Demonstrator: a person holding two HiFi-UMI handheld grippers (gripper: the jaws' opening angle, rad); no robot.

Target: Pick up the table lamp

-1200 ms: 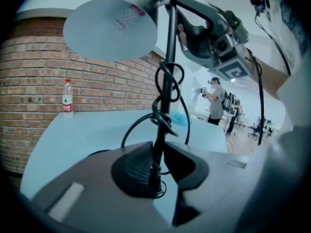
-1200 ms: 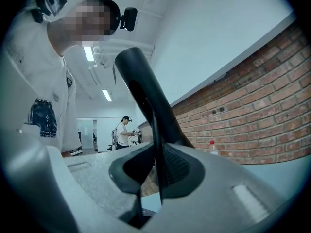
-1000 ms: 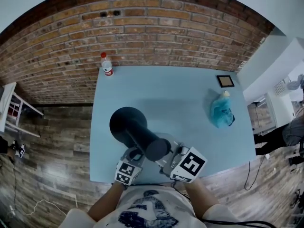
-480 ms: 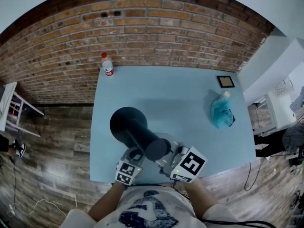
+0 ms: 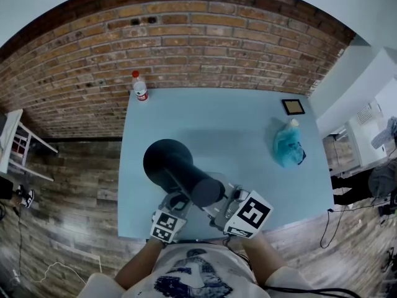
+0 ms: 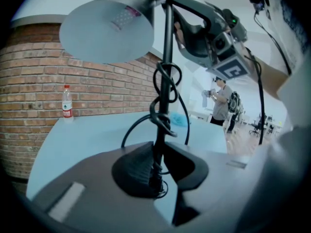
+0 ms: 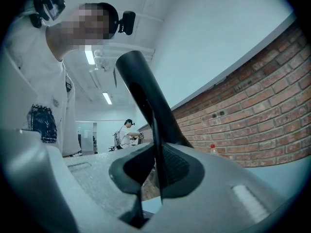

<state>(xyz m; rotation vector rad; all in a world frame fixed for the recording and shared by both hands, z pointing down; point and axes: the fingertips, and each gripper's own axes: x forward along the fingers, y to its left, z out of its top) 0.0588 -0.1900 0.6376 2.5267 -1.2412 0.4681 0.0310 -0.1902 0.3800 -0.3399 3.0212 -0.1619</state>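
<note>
The black table lamp (image 5: 177,169) hangs over the front part of the light blue table (image 5: 236,120), held between both grippers. Its round disc (image 5: 166,159) points toward the table's middle and its thick dark tube (image 5: 206,191) ends near the grippers. My left gripper (image 5: 180,201) is shut on the thin stem (image 6: 164,91), which has a black cord coiled round it; the grey disc (image 6: 107,30) shows at the upper left above the left gripper (image 6: 158,171). My right gripper (image 5: 226,198) is shut on the lamp's dark tube (image 7: 143,91), which rises from the right gripper (image 7: 155,178).
A water bottle with a red cap (image 5: 140,85) stands at the table's far left corner by the brick wall. A blue plastic bag (image 5: 288,144) and a small framed picture (image 5: 294,106) lie at the right. A white chair (image 5: 12,144) stands on the floor at the left.
</note>
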